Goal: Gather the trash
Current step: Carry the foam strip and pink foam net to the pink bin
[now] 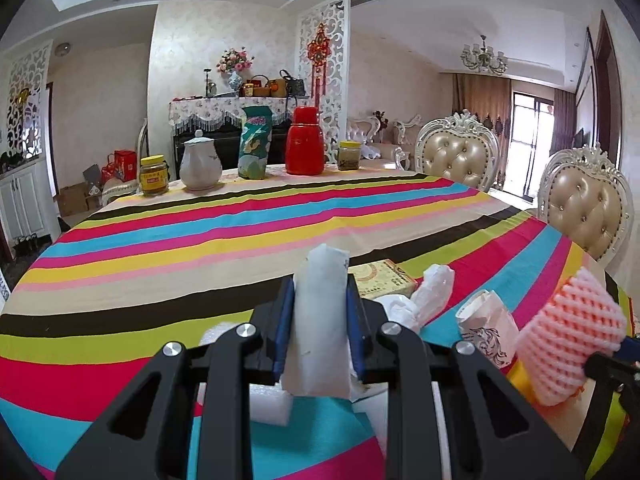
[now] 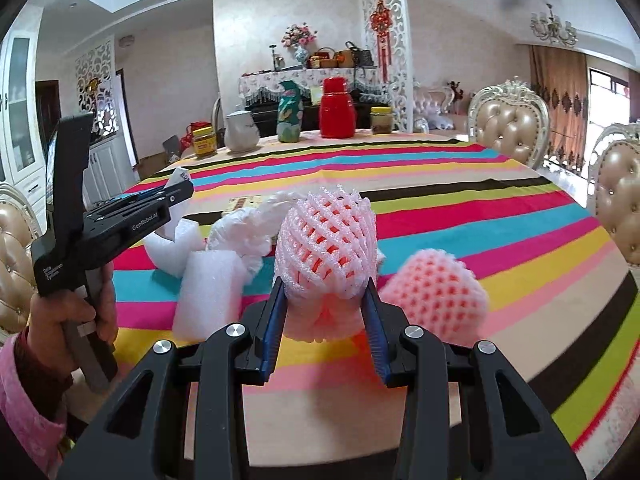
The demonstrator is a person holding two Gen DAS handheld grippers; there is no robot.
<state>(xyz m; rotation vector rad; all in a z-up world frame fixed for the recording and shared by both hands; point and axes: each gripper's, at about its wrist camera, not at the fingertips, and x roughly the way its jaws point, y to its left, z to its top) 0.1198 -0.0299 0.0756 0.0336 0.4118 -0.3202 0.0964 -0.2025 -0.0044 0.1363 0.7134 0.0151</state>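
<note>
trash lies clustered at the near edge of the striped table [image 2: 460,184]. my right gripper [image 2: 326,312] pinches a pink foam net [image 2: 326,236], soft and nearly weightless, so i grip its gathered base. my left gripper [image 1: 322,320] is clamped on a white foam strip [image 1: 320,312], squashy but springy. a second pink net [image 2: 438,288] sits just beside, best taken across its middle.

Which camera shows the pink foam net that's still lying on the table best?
The right wrist view: the loose pink foam net lies whole on the tablecloth, beside the right gripper, which holds another net. The left wrist view does not clearly show it.
</note>
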